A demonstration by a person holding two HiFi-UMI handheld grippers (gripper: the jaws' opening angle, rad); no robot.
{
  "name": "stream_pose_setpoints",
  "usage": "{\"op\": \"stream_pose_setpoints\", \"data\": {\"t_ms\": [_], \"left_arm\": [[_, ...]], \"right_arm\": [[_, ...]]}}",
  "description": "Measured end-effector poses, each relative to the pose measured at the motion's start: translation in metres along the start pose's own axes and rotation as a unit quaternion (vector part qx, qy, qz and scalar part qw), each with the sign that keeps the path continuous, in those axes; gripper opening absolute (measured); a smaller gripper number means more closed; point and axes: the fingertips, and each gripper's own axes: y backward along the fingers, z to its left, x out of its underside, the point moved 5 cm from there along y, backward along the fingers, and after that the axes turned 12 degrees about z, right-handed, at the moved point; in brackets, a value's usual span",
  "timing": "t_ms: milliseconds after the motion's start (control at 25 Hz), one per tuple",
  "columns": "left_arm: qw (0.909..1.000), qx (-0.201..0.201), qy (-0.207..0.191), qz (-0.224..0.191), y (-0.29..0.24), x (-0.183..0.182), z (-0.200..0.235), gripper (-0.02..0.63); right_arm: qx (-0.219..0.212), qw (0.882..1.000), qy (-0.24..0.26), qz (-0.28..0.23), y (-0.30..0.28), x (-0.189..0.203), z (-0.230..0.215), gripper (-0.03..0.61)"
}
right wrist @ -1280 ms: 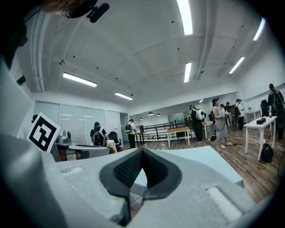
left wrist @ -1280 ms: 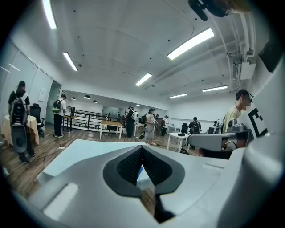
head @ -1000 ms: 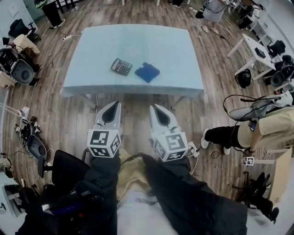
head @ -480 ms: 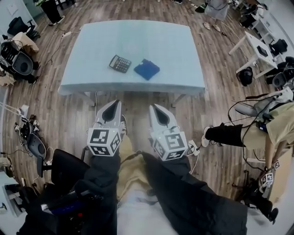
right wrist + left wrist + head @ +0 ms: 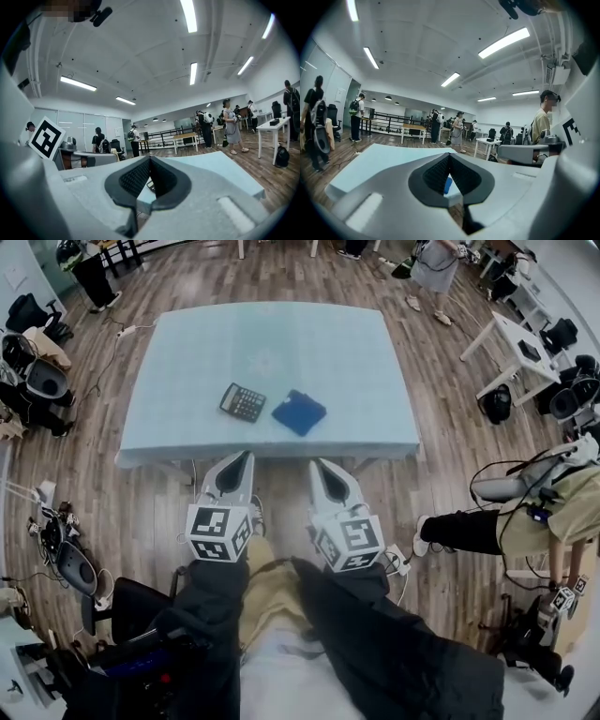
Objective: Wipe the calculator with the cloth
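Much bare table (image 5: 281, 343), calculator (image 5: 243, 402), cloth (image 5: 299, 412) near edge

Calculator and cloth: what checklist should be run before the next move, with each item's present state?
1. Calculator lies uncovered on the table: ok.
2. Blue cloth lies beside it, apart: ok.
3. Left gripper empty: ok.
4. Right gripper empty: ok.
5. Jaws open to take the cloth: not ok, both pairs together.
6. Grippers over the table: not ok, both short of its near edge.
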Motion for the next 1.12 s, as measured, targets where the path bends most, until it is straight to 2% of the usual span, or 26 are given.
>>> {"op": "stream_pose_setpoints", "data": {"t_ms": [240, 600, 920, 1120], "left_arm": [[1.0, 0.003, 0.002, 0.005, -0.034, -0.024, 0.039, -0.003], [0.9995, 0.013, 0.027, 0.009, -0.096, -0.062, 0.112, -0.003], [0.9982, 0.033, 0.046, 0.02, -0.149, -0.081, 0.156, -0.003], [0.9971, 0.042, 0.052, 0.036, -0.172, -0.081, 0.169, -0.003]], "right_arm": [[0.003, 1.0, -0.004, -0.002, -0.053, -0.025, -0.011, 0.0], [0.019, 1.0, -0.004, 0.018, -0.146, -0.061, -0.025, 0.0], [0.044, 0.998, -0.013, 0.048, -0.207, -0.077, -0.049, 0.0], [0.058, 0.996, -0.023, 0.068, -0.229, -0.072, -0.062, 0.0]]}}
